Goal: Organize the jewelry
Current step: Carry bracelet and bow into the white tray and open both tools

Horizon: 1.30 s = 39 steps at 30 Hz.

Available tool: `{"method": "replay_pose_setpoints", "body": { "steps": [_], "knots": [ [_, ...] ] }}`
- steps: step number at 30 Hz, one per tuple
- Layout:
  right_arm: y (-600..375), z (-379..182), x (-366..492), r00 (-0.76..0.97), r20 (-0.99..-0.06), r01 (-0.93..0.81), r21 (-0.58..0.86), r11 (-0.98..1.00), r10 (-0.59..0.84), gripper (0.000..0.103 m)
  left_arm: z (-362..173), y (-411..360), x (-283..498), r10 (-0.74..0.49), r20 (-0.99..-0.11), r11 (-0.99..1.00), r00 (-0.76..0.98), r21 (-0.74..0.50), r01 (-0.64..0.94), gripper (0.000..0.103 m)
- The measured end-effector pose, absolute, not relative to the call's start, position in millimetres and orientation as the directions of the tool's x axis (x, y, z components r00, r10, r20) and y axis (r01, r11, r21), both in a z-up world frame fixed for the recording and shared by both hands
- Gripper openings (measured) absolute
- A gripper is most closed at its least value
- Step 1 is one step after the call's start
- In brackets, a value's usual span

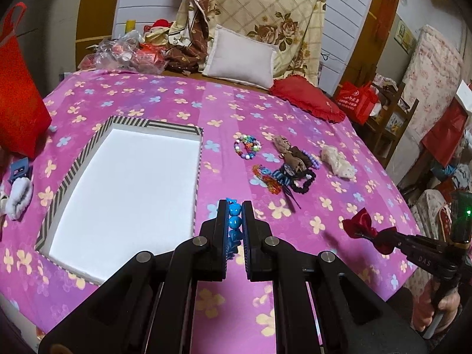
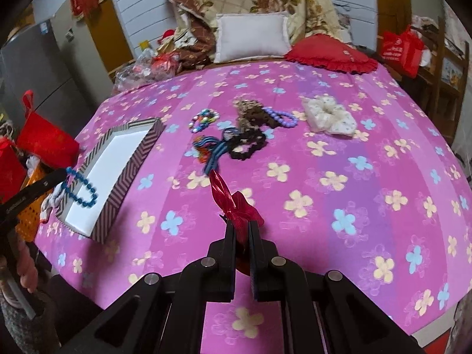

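Box (image 1: 129, 183) is the landmark: a striped-wall tray with a white floor, lying on the pink flowered bedspread (image 1: 295, 118).

Left gripper (image 1: 235, 212) has its fingers pressed in on a blue bead bracelet (image 1: 234, 221), beads stacked in line along the finger axis. From the right wrist view the bracelet (image 2: 82, 188) hangs as a loop over the box's near-left corner, above the white floor and seemingly not touching it; the left gripper's tip (image 2: 56, 178) sits just outside the box wall (image 2: 129, 159). So the left one is the nearer one to the box: judged drop is a short move inward and down, then release.

Right gripper (image 2: 242, 227) pinches a red ribbon bow (image 2: 233, 203), fingers nearly together on its middle, one ribbon tail sticking up and away from the fingers. In the left wrist view the bow (image 1: 368, 230) is well to the right of the box, held above the bedspread. It has to travel left across the cloth to reach the box; the right gripper is the farther one.

Loose pile (image 1: 283, 171) of scrunchies and bead bracelets lies right of the box, beyond both grippers; colourful bead bracelet (image 1: 247, 147) is nearest the box's far-right corner, white scrunchie (image 1: 337, 160) farthest from it.

Judgement: bracelet goes in first, the bow after.
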State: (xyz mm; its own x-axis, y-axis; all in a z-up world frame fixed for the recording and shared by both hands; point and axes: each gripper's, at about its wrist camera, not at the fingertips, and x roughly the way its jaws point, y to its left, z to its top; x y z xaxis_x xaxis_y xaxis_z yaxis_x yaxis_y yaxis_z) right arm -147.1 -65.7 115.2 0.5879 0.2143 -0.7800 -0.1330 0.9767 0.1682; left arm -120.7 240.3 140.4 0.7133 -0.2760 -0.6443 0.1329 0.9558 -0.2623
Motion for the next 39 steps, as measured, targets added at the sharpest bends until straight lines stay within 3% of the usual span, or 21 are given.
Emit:
{"method": "replay_pose_setpoints", "body": {
  "steps": [13, 21, 34, 36, 39],
  "knots": [
    [60.6, 132.8, -74.9, 0.469, -0.802, -0.362, 0.209, 0.909, 0.371, 0.007, 127.4, 302.1, -37.8, -0.204, -0.66, 0.961, 0.723, -0.277, 0.018, 0.007],
    [158.6, 127.2, -8.5, 0.413, -0.824, -0.443, 0.191, 0.876, 0.388, 0.007, 92.1, 355.6, 27.1, -0.131, -0.709, 0.952, 0.693, -0.286, -0.113, 0.007],
    [243.8, 59.8, 110.9, 0.32, -0.867, -0.372, 0.257, 0.892, 0.383, 0.007, 48.3, 425.3, 72.4, -0.163, -0.731, 0.878, 0.662, -0.414, -0.241, 0.007],
    [247.5, 50.7, 115.2, 0.313, -0.876, -0.364, 0.247, 0.898, 0.367, 0.007, 43.8, 428.4, 73.8, -0.188, -0.738, 0.867, 0.648, -0.435, -0.245, 0.008],
    [251.7, 42.1, 114.7, 0.302, -0.891, -0.365, 0.22, 0.905, 0.338, 0.007, 44.8, 430.0, 72.3, -0.224, -0.729, 0.852, 0.646, -0.469, -0.233, 0.024]
  ]
}}
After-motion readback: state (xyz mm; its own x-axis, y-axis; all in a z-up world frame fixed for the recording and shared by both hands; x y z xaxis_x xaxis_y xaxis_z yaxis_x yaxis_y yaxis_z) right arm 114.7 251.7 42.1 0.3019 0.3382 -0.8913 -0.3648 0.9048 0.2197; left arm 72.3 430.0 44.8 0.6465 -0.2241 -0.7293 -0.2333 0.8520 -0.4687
